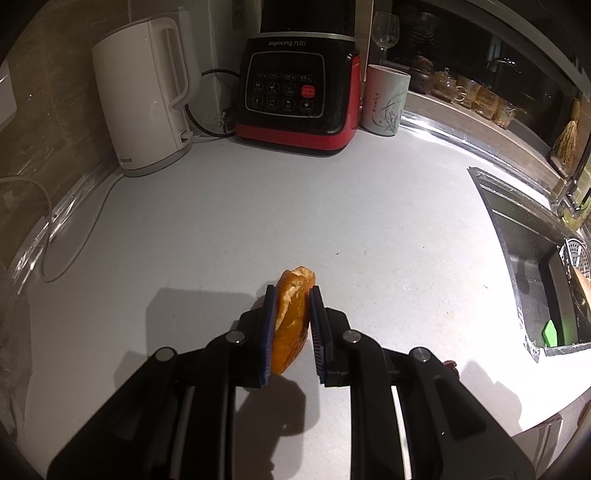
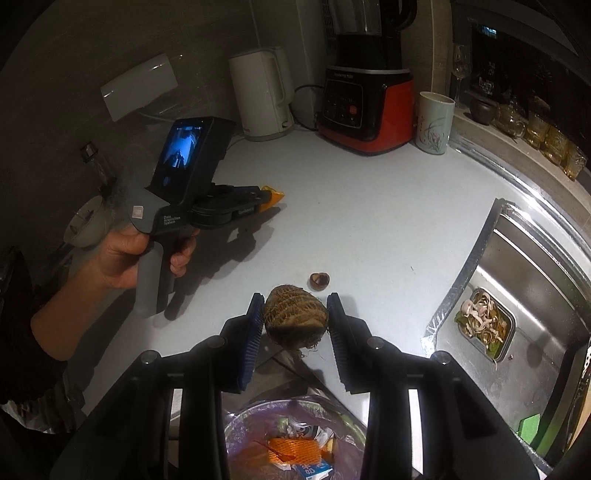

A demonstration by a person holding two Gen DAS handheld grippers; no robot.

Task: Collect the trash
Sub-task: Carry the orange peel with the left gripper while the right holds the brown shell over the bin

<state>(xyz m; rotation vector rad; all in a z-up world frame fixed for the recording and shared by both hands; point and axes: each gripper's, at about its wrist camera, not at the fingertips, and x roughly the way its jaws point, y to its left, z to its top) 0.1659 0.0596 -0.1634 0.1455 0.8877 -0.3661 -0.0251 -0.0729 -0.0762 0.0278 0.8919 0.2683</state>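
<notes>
orange peel [image 1: 291, 317] sits clenched in the left tongs [image 1: 292, 325] facing the joyoung blender [image 1: 301, 88], right tongs [image 2: 295, 325] gripping a hairy taro [image 2: 295, 319].

One kettle [image 1: 142, 99], one blender [image 1: 301, 92], one cup [image 1: 386, 99], one wine glass [image 1: 386, 31], one orange peel [image 1: 291, 317], one hairy taro [image 2: 295, 317], one small shell [image 2: 319, 279], two grippers [image 1: 291, 325] [image 2: 295, 332].

White kettle [image 1: 142, 96], red blender [image 1: 299, 92], patterned cup [image 1: 386, 99] line the wall.
</notes>
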